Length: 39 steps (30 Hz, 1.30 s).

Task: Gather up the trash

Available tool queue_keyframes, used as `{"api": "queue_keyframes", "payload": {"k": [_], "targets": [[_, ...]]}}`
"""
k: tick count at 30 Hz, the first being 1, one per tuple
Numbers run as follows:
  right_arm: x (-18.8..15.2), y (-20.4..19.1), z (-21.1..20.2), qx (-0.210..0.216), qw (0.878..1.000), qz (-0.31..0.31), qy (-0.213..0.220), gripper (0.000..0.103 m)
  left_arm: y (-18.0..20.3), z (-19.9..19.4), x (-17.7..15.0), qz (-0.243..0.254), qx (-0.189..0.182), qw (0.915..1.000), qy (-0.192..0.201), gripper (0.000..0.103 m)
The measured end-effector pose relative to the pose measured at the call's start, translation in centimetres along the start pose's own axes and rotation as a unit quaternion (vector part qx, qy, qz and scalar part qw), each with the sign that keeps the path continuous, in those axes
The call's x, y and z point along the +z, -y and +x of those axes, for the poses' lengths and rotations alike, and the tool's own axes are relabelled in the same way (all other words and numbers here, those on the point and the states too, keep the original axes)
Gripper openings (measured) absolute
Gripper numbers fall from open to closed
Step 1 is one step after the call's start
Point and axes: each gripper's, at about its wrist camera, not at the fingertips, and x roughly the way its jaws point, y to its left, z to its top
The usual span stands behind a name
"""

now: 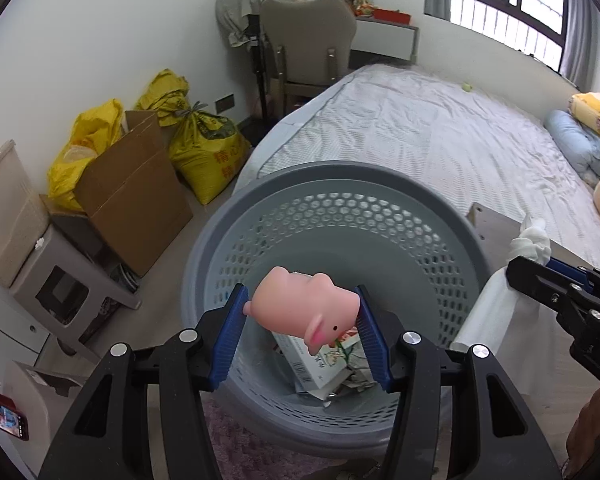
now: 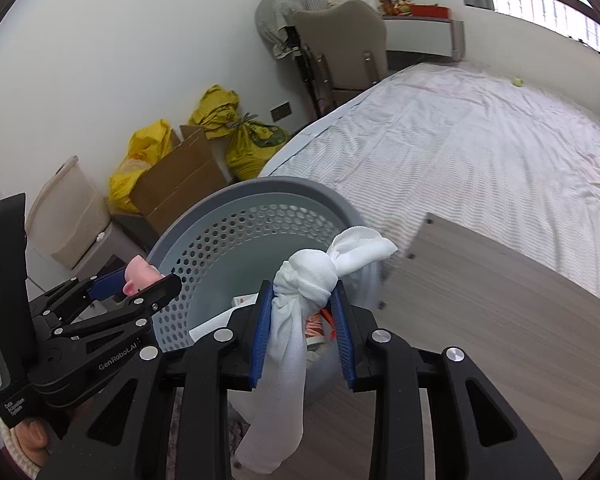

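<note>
A grey perforated trash basket stands on the floor at the foot of the bed and holds a carton and crumpled paper. My left gripper is shut on a pink pig toy and holds it above the basket's opening. My right gripper is shut on a knotted white cloth, held above the basket's near right side, with its tail hanging down. The right gripper also shows in the left wrist view, and the left gripper with the pig in the right wrist view.
A bed with a white sheet fills the right. A wooden table stands right of the basket. A cardboard box, yellow sacks and plastic stools stand along the left wall. A chair and desk stand at the back.
</note>
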Motion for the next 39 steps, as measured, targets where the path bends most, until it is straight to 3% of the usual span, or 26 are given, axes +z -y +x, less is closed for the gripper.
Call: {"api": "queue_keyframes", "payload": {"k": [10, 12, 16, 27, 39], "targets": [[1.2, -1.1, 4.1, 0.02, 0.999, -0.009, -0.03, 0.029, -1.4, 1.4, 0.5, -0.019, 0.014, 0.9997, -0.008, 0.054], [1.2, -1.0, 4.2, 0.022, 0.999, -0.011, -0.029, 0.029, -1.6, 1.4, 0.5, -0.021, 0.014, 0.9997, -0.006, 0.064], [1.1, -0.8, 3.7, 0.018, 1.0, -0.012, -0.018, 0.057, -1.4, 1.0, 0.6, -0.019, 0.019, 0.9996, 0.002, 0.069], [0.4, -1.1, 3.1, -0.002, 1.0, -0.011, -0.014, 0.057, -1.6, 0.4, 0.4, -0.028, 0.027, 0.9992, 0.005, 0.085], [-0.4, -1.1, 1.8, -0.028, 1.0, -0.013, -0.004, 0.068, -1.9, -0.9, 0.4, -0.035, 0.041, 0.9985, 0.011, 0.096]]}}
